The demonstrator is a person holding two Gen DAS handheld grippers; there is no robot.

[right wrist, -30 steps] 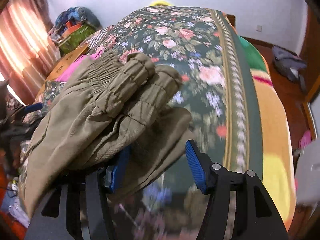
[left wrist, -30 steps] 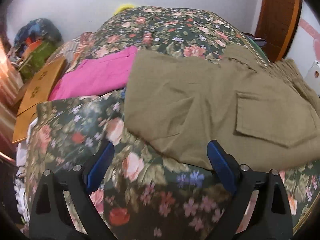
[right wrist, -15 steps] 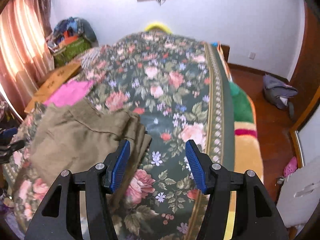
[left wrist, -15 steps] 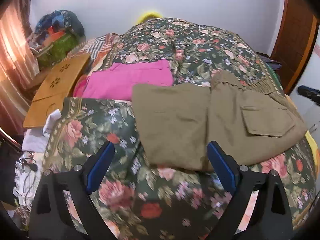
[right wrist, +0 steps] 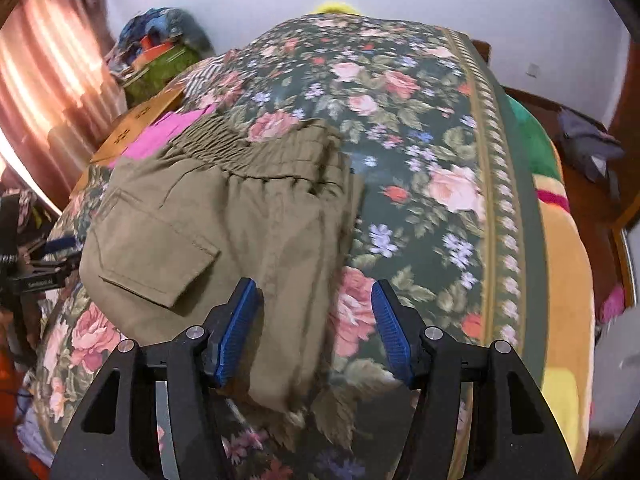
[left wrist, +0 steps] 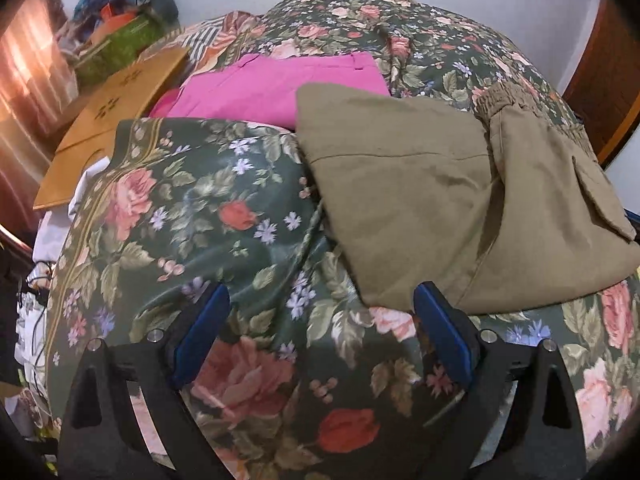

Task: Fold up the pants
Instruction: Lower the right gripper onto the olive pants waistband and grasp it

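Observation:
Olive-khaki pants (left wrist: 432, 200) lie folded on the floral bedspread (left wrist: 208, 216), a flap pocket at their right. My left gripper (left wrist: 320, 336) is open and empty, just short of the pants' near left corner. In the right wrist view the same pants (right wrist: 224, 216) show their elastic waistband at the far side and the flap pocket at the left. My right gripper (right wrist: 316, 324) is open and empty, low over the pants' near right edge. The left gripper (right wrist: 44, 264) shows at the far left of that view.
A folded pink garment (left wrist: 272, 84) lies behind the khaki pants. A wooden board (left wrist: 108, 120) and a pile of bags (left wrist: 120, 28) stand at the left by a curtain. The bed's right edge (right wrist: 568, 264) drops to a wooden floor with a grey bag (right wrist: 588, 148).
The right gripper let go of the pants, pulled back, then came down over their near right edge. The left gripper rose away, then came back close to the pants' left corner.

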